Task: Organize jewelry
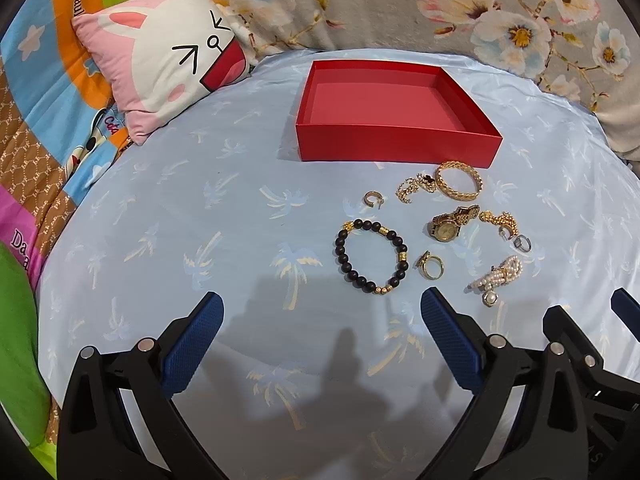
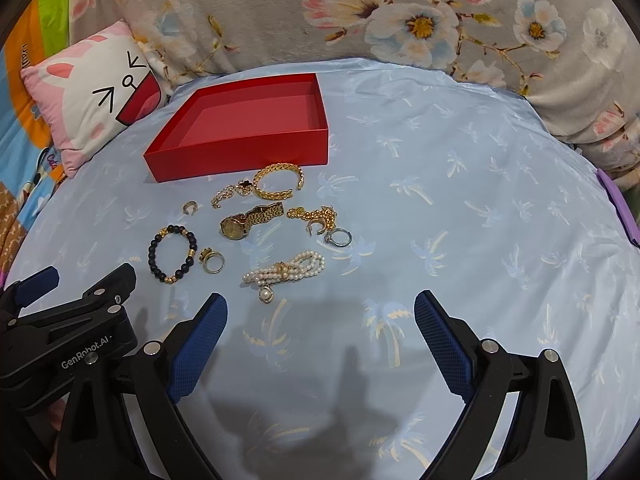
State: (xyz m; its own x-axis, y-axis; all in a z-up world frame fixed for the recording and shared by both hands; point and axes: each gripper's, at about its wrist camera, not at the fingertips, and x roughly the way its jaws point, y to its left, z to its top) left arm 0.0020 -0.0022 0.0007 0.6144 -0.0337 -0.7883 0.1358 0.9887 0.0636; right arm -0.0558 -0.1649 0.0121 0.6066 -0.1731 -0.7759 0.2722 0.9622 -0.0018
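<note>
An empty red box [image 1: 396, 142] [image 2: 240, 156] sits on the light blue sheet. In front of it lie several pieces of jewelry: a black bead bracelet [image 1: 374, 256] [image 2: 173, 254], a gold watch [image 1: 450, 224] [image 2: 244, 222], a gold bangle [image 1: 458, 180] [image 2: 279, 182], a pearl bracelet [image 1: 500, 276] [image 2: 286, 270], gold rings [image 1: 432, 266] [image 2: 212, 260], a silver ring [image 1: 523, 243] [image 2: 339, 237] and gold chains [image 1: 412, 188] [image 2: 316, 214]. My left gripper [image 1: 322, 304] is open, just short of the bead bracelet. My right gripper [image 2: 320, 304] is open, near the pearl bracelet. Nothing is between either pair of fingers.
A pink and white cartoon pillow [image 1: 160, 60] [image 2: 88, 96] lies left of the box. A floral grey blanket [image 1: 400, 0] [image 2: 360, 12] rises behind it. A colourful quilt [image 1: 36, 120] covers the far left. A purple strip [image 2: 618, 204] marks the sheet's right edge.
</note>
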